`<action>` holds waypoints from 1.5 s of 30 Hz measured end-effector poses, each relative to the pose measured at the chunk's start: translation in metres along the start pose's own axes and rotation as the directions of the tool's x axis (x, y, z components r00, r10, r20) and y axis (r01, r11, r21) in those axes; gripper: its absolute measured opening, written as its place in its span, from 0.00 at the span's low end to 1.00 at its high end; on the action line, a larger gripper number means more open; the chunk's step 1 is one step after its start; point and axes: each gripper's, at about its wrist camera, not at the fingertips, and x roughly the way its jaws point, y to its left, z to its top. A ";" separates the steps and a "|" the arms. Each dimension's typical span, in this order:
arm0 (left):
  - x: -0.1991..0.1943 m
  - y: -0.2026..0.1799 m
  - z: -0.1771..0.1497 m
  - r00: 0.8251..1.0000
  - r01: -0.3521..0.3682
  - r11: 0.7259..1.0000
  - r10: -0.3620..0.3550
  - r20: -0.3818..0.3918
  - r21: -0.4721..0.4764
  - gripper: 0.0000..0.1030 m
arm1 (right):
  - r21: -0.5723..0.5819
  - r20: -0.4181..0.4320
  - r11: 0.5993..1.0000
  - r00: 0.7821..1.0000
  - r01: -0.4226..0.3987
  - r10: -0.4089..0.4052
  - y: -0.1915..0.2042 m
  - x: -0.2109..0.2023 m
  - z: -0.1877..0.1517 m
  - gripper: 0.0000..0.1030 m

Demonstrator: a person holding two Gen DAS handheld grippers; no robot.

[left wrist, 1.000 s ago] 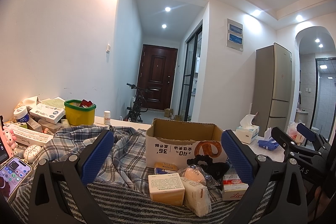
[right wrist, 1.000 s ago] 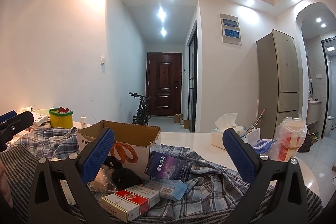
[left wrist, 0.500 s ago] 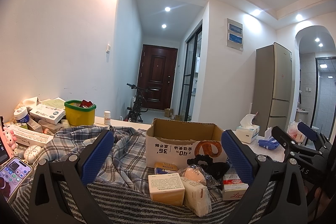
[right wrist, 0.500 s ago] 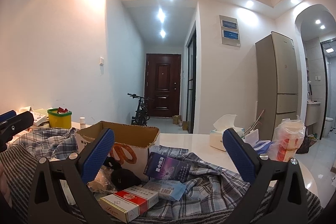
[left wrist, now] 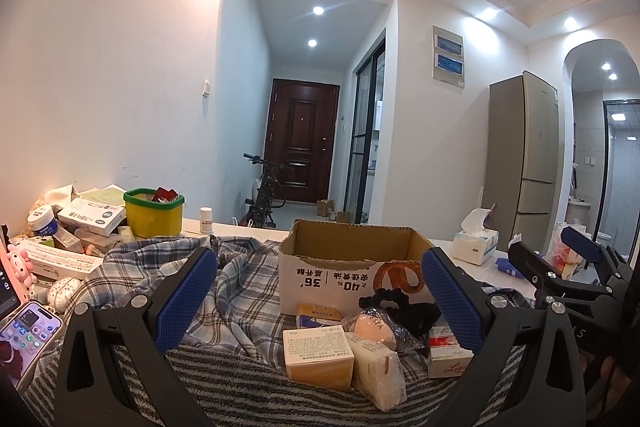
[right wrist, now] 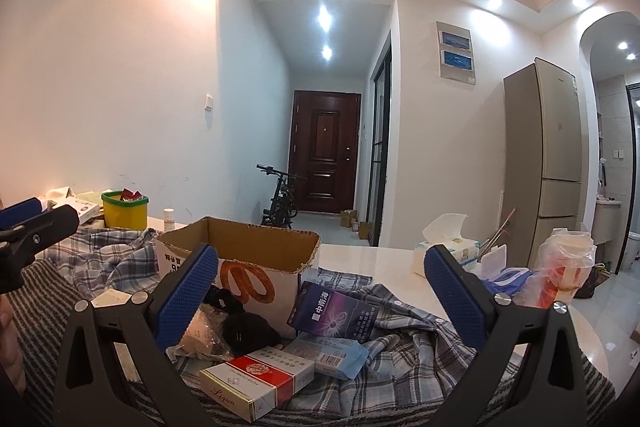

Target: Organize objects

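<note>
Both grippers hover above a cluttered table with their blue-padded fingers spread wide and nothing between them. The left gripper (left wrist: 318, 297) frames the lower centre of its view; the right gripper (right wrist: 320, 293) does the same in its own.

An open cardboard box (left wrist: 352, 269) sits at centre frame, top flaps gone, likely the place meant to receive the loose items. These lie just in front of it on a plaid cloth (left wrist: 132, 267) and a striped blanket (left wrist: 240, 387): a yellow-and-white carton (left wrist: 318, 353), a pale tissue pack (left wrist: 378, 373), a pink sponge in plastic wrap (left wrist: 370, 327), a black scrunchie (left wrist: 394, 301), and a red-and-white cigarette pack (right wrist: 256, 385). In the right view a purple box (right wrist: 334, 313) leans against the cardboard box, with a light blue packet (right wrist: 332, 353) below it.

The items are bunched close and touch one another, so picking one out could nudge its neighbours.

At left frame sit a yellow tub (left wrist: 153, 213), stacked medicine boxes (left wrist: 90, 221) and a phone (left wrist: 26, 333). At right stand a tissue box (left wrist: 476, 247) and a plastic bag (right wrist: 566, 267).
</note>
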 end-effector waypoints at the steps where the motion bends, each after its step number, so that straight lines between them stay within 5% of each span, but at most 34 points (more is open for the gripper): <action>1: 0.001 0.000 0.000 1.000 -0.002 1.000 0.002 -0.001 -0.002 1.00 | -0.005 -0.005 1.000 1.000 0.005 -0.005 0.001 0.001 0.000 1.00; 11: 0.016 0.002 0.001 0.996 -0.012 1.000 0.011 -0.091 -0.014 1.00 | -0.032 -0.100 0.999 0.995 0.005 -0.008 0.005 0.011 0.006 0.94; 16: 0.028 0.008 -0.003 0.959 -0.020 0.999 0.011 -0.283 -0.027 1.00 | 0.077 -0.180 0.993 0.978 -0.091 0.103 -0.007 0.011 0.011 0.94; 23: 0.023 -0.013 -0.017 0.930 0.016 0.998 0.010 -0.368 0.066 0.95 | 0.082 -0.195 0.994 0.976 -0.077 0.092 -0.006 0.003 0.009 0.88; 28: 0.036 -0.017 -0.024 0.892 0.068 0.998 -0.067 -0.447 -0.014 0.85 | 0.081 -0.212 0.994 0.974 -0.069 0.084 -0.003 0.004 0.004 0.85; 31: 0.036 -0.026 -0.026 0.887 0.082 0.997 -0.077 -0.456 -0.008 0.85 | 0.097 -0.219 0.993 0.972 -0.068 0.088 -0.007 0.005 0.000 0.84; 34: 0.042 -0.036 -0.030 0.876 0.089 0.996 -0.077 -0.476 0.004 0.65 | 0.109 -0.220 0.993 0.973 -0.048 0.071 -0.009 0.009 -0.002 0.79; 37: 0.059 -0.045 -0.038 0.835 0.115 0.993 -0.106 -0.540 -0.016 0.57 | 0.123 -0.213 0.992 0.975 -0.029 0.055 -0.008 0.012 -0.001 0.78; 39: 0.067 -0.049 -0.043 0.824 0.118 0.993 -0.101 -0.558 -0.006 0.49 | 0.122 -0.207 0.991 0.976 -0.045 0.070 -0.006 0.012 -0.001 0.78; 42: 0.077 -0.049 -0.051 0.805 0.102 0.995 -0.078 -0.588 0.008 0.16 | 0.110 -0.217 0.993 0.974 -0.043 0.067 -0.006 0.014 -0.006 0.78; 45: 0.073 -0.042 -0.050 0.820 0.107 0.994 -0.107 -0.562 -0.033 0.13 | 0.145 -0.242 0.988 0.967 -0.047 0.082 -0.013 0.016 -0.011 0.75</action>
